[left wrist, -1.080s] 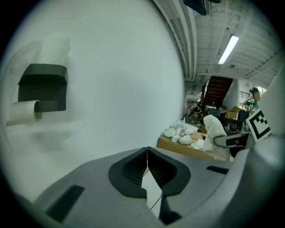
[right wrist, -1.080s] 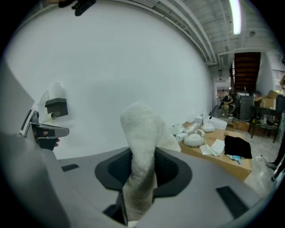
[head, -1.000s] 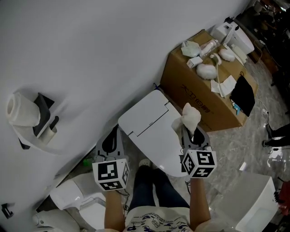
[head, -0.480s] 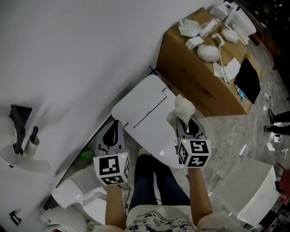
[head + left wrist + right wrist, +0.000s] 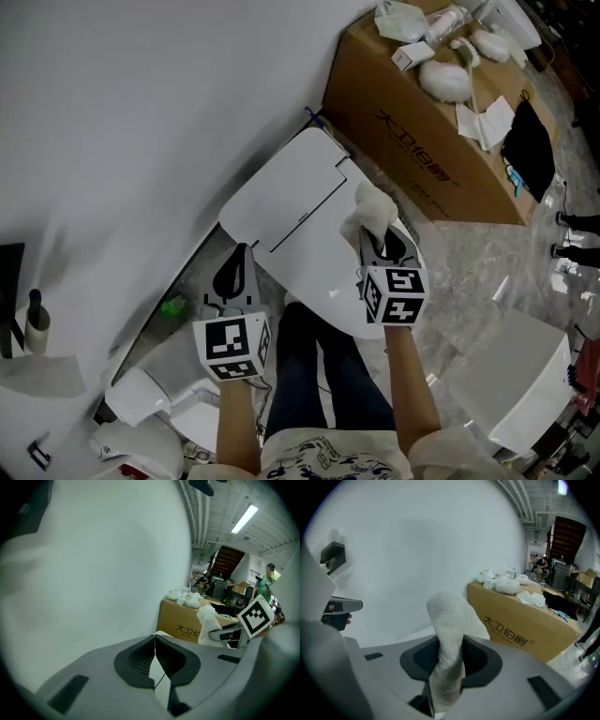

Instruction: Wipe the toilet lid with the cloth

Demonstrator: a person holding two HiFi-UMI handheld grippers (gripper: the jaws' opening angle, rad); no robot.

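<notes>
The white toilet lid point(image 5: 298, 236) lies shut, slanting up toward the wall, in the middle of the head view. My right gripper point(image 5: 380, 240) hangs over the lid's right side, shut on a white cloth point(image 5: 371, 212) that bunches out past its tips; in the right gripper view the cloth point(image 5: 449, 639) stands up between the jaws. My left gripper point(image 5: 234, 274) is off the lid's left edge, shut and empty, its jaws meeting point(image 5: 154, 654) with nothing in them. Past those jaws, the left gripper view shows the cloth point(image 5: 206, 623) too.
A brown cardboard box point(image 5: 441, 159) with cloths and papers on top stands right of the toilet, also seen as the box point(image 5: 525, 620). The white wall point(image 5: 141, 112) runs behind. A white fixture point(image 5: 150, 398) sits at lower left, another point(image 5: 516, 375) at lower right. The person's legs point(image 5: 323, 375) are below.
The view has swung so the toilet and box sit higher and more central. My right gripper with the cloth has kept its place over the lid's right side; the left stays beside the lid.
</notes>
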